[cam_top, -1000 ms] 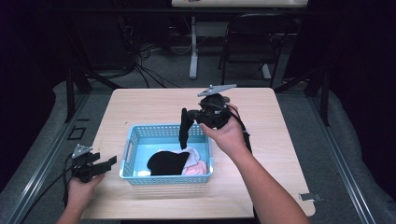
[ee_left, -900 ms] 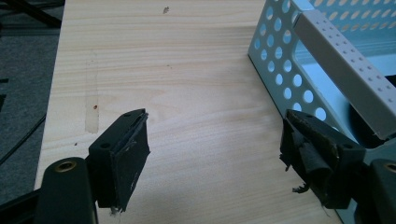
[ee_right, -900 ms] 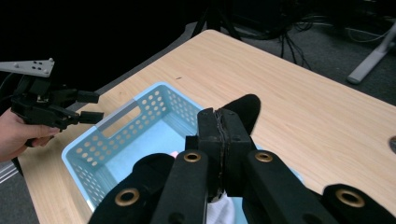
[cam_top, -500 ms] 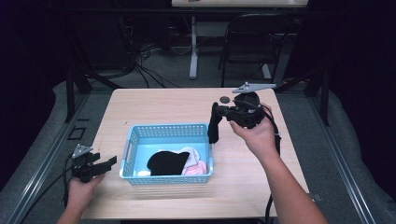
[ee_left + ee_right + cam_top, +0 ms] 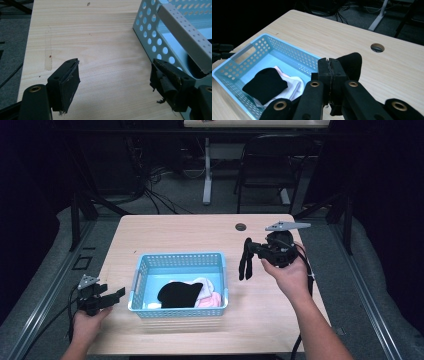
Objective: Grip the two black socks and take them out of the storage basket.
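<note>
A person stands at a pale wooden bench (image 5: 175,235) holding a two-jaw tool in each hand. The right tool (image 5: 246,262), which a second ago hung over the blue basket (image 5: 178,260), has swung out to the right and now hovers above bare bench just beside the basket's right wall. Its jaws are clenched on a black sock (image 5: 351,63) that dangles limp below them, well clear of the surface. This suggests clothes are being lifted out of the basket one at a time, and this sock looks ready to be laid on the bench. More clothing remains in the basket: a black piece (image 5: 178,293) lying on top of white and pink fabric (image 5: 210,296). The left tool (image 5: 116,294) has not moved; it rests at the bench's near left corner, just beside the basket's left wall, jaws spread wide and holding nothing. In the right gripper view the tool's own jaws cover much of the sock, so its full shape is hard to judge. How many items lie under the black piece cannot be told. A round cable hole (image 5: 241,226) sits near the bench's far edge.
</note>
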`<state>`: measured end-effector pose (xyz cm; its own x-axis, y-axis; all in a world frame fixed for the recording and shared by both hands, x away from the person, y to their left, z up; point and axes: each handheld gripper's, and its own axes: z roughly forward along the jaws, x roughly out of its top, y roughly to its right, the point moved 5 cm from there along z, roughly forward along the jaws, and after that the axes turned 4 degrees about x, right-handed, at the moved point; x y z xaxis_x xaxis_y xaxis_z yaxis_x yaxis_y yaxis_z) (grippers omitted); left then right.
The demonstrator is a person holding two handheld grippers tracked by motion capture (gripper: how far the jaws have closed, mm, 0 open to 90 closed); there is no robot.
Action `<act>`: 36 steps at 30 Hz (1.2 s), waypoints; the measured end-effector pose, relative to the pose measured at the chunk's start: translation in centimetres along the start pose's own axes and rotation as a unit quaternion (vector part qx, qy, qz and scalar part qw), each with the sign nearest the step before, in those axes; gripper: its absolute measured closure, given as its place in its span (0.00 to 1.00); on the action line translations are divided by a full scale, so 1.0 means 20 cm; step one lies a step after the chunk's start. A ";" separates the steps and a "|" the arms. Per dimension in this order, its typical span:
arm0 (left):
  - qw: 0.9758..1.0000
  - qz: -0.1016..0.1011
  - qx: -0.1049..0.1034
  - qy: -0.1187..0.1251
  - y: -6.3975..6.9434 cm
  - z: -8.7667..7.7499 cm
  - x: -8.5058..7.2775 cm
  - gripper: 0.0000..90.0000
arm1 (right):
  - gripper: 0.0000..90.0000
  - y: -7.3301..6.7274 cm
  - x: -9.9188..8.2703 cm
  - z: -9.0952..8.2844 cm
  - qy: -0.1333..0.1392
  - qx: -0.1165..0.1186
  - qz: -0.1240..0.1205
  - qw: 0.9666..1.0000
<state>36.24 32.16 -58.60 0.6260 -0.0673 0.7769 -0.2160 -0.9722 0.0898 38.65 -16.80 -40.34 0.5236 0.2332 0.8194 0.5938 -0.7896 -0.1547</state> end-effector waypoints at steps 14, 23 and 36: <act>1.000 -0.003 0.002 0.002 -0.01 0.00 0.00 0.26 | 0.99 0.24 -0.34 0.05 -0.024 -0.027 0.069 0.997; 1.000 -0.004 0.003 0.000 -0.01 0.00 0.00 0.26 | 0.99 0.38 -0.54 0.00 -0.021 -0.052 0.112 0.992; 1.000 -0.005 0.005 -0.004 -0.01 0.00 -0.01 0.26 | 0.98 0.49 -0.74 0.06 -0.057 -0.100 0.138 0.984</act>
<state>36.24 32.41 -58.83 0.6339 -0.0594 0.7712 -0.2024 -0.9750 0.0913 37.45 -27.20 -54.63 0.7193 0.0473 0.6931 0.2941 -0.9246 -0.2421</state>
